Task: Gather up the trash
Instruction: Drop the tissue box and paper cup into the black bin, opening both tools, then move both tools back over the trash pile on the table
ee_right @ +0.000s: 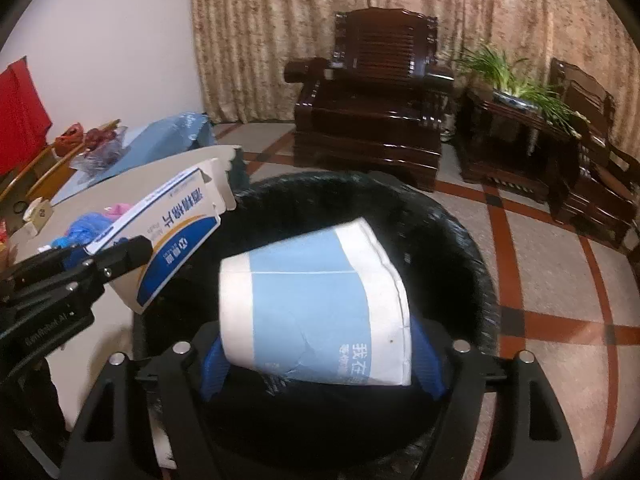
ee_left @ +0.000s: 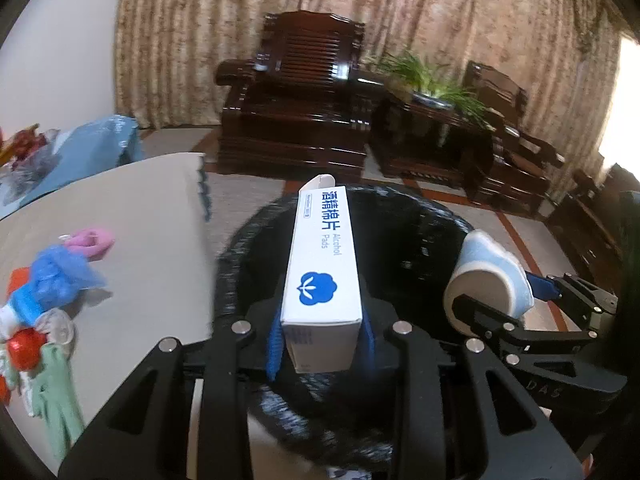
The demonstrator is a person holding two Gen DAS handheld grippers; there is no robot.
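A white rectangular alcohol-pad carton [ee_left: 322,268] is clamped by the left gripper [ee_left: 320,340] above the black-lined round bin [ee_left: 400,216]. A crushed blue-and-white paper cup [ee_right: 316,304] is gripped by the right gripper [ee_right: 320,356] over it. The bin's bottom is hidden. Blurred litter [ee_left: 48,280] lies left on the grey desk [ee_left: 152,216].

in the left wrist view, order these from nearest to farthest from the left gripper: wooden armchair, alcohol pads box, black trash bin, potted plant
1. alcohol pads box, clamped in the left gripper
2. black trash bin, just below and ahead
3. wooden armchair, across the floor, centre
4. potted plant, right of the armchair, about as far; too close to call
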